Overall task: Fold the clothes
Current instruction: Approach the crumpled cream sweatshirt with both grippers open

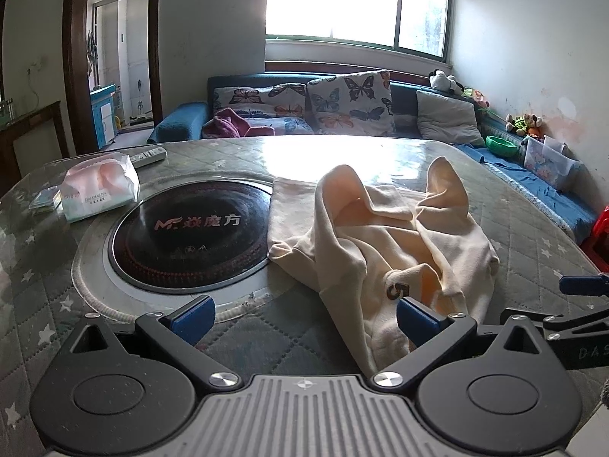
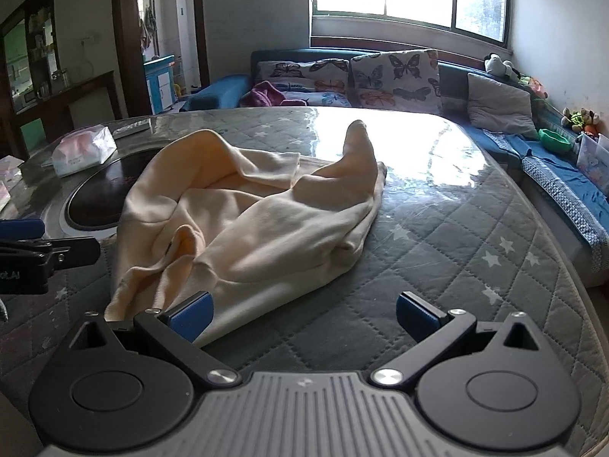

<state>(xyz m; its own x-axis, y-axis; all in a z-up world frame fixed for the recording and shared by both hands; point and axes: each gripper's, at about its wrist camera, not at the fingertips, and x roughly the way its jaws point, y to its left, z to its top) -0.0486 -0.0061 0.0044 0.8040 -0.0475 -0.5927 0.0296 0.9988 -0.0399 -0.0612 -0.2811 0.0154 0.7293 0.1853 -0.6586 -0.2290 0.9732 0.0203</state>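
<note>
While shirt (image 1: 380,236) lies in messy heap on table (image 1: 266,327), half over black cooker ring (image 1: 190,228), left claw (image 1: 304,318) sits wide apart, empty. Grab could catch two layers, fold goes crooked.
Right view: right claw (image 2: 304,314) apart too, empty, at shirt's near edge (image 2: 243,221). Pull might drag shirt onto tissue pack (image 2: 82,150).
</note>
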